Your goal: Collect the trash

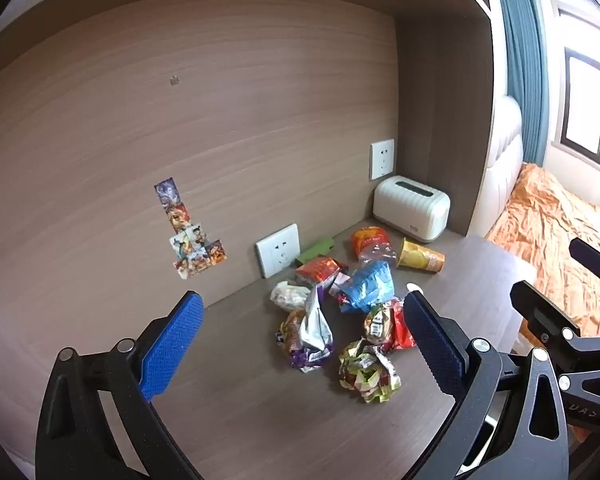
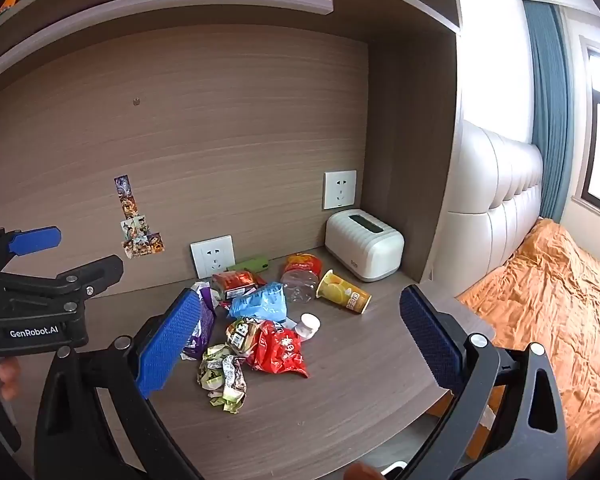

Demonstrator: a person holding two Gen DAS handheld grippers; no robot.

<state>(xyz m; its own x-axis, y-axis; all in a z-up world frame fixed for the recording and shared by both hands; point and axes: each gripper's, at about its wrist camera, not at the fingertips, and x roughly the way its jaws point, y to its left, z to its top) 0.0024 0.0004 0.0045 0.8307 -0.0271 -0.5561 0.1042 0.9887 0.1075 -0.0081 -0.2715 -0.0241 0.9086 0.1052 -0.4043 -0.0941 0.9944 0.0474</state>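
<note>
Left wrist view: trash pile (image 1: pixel 340 308) lies beyond gaping left tongs (image 1: pixel 300 340).

**Both grippers wide, nothing held**

Left gripper (image 1: pixel 300 320) pitched downward, blue pads (image 1: pixel 172 344) spread to full width, nothing pressed between the jaws. Right gripper (image 2: pixel 300 328) likewise agape, pads (image 2: pixel 168 340) apart and gripping nothing. Left gripper sat just off the right's left jaw. A fingertip (image 2: pixel 8 376) showed behind that jaw.
</note>
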